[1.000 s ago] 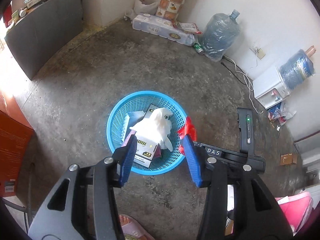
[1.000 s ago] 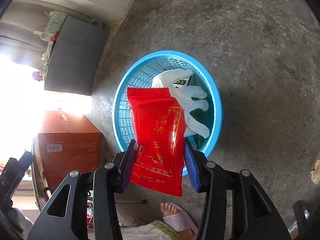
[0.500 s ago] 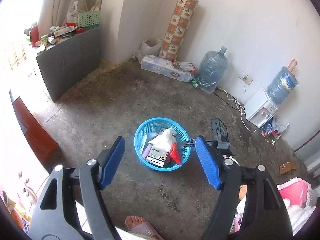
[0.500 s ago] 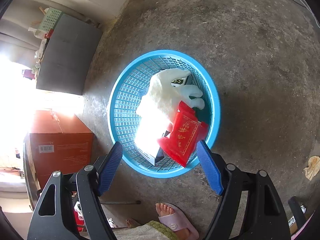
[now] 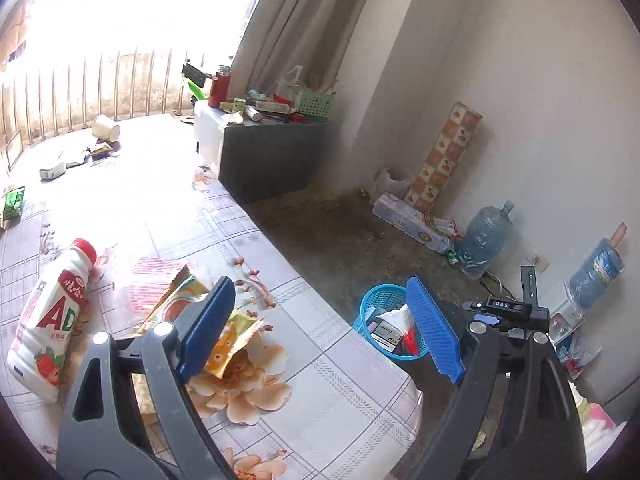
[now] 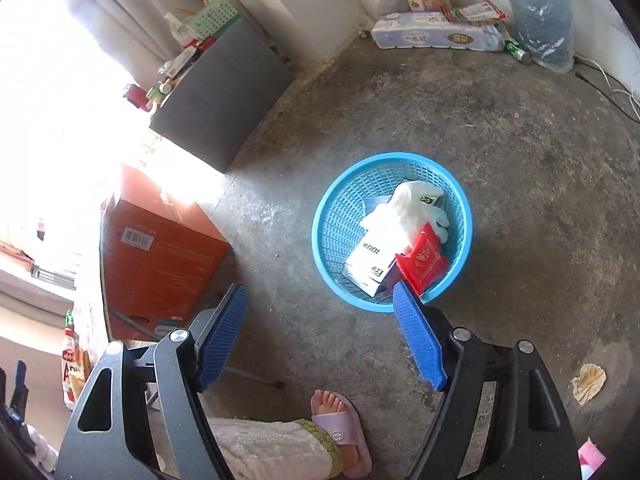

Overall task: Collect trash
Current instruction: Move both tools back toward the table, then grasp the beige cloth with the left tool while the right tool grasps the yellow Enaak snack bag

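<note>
The blue basket (image 6: 392,232) stood on the concrete floor (image 6: 520,160), just beside the rounded corner of the bench (image 5: 352,400), I think so that trash could be carried from the cloth and dropped in with a short reach. Inside it lay a white box (image 6: 368,256) on its side, a crumpled white glove (image 6: 416,204) over the box, and a red packet (image 6: 422,260) leaning against the wall of the basket nearest to the person. The basket was perhaps half full.

The right gripper (image 6: 320,336) was above the floor beside the basket, pointing steeply down; its jaws were wide and nothing was between them. The left gripper (image 5: 320,328) pointed over the bench corner. Its jaws had just been opening and stood wide, also empty.

More trash waited on the bench: an orange and yellow wrapper (image 5: 224,332), torn open, lay just behind the left blue pad, and a strawberry milk bottle (image 5: 48,320) lay on its side near the left edge. A paper cup (image 5: 106,126) and some flat papers were far at the back edge. I judged the wrapper would be the next thing. A crumpled paper (image 6: 588,380) lay also on the floor, well apart from the basket.
</note>
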Available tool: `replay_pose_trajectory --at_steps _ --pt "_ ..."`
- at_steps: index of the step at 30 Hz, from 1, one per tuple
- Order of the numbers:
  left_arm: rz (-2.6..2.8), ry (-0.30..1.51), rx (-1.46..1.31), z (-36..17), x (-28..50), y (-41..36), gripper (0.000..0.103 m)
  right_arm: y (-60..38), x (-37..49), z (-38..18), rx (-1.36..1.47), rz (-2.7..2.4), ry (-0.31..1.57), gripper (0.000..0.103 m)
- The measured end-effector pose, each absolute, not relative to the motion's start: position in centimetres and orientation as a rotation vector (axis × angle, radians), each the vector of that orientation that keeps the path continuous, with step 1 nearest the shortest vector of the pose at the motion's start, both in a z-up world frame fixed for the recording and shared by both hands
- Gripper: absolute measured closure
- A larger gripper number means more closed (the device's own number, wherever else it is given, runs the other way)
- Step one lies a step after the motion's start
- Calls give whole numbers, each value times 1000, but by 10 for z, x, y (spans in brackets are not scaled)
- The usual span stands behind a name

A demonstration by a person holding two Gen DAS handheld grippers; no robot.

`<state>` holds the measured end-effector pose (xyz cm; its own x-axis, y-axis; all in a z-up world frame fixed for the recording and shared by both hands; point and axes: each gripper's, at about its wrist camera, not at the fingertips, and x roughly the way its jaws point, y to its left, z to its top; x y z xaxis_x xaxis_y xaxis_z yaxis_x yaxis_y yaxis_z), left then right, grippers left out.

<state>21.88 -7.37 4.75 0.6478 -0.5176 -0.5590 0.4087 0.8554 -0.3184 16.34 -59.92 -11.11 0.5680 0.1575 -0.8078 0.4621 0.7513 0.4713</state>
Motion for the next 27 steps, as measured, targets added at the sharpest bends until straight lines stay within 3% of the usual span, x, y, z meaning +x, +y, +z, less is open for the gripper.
replay_pose_trajectory --at_steps 8,11,19,27 --pt "-306 632 -187 31 174 41 19 -478 194 -22 546 82 933 29" --pt "-283 609 -175 25 159 63 19 -420 210 -7 469 190 947 24" --pt "-288 623 -58 -3 150 49 19 -269 254 -8 200 370 1026 20" --pt "-272 664 88 -35 166 10 19 -193 292 -27 28 389 1066 20"
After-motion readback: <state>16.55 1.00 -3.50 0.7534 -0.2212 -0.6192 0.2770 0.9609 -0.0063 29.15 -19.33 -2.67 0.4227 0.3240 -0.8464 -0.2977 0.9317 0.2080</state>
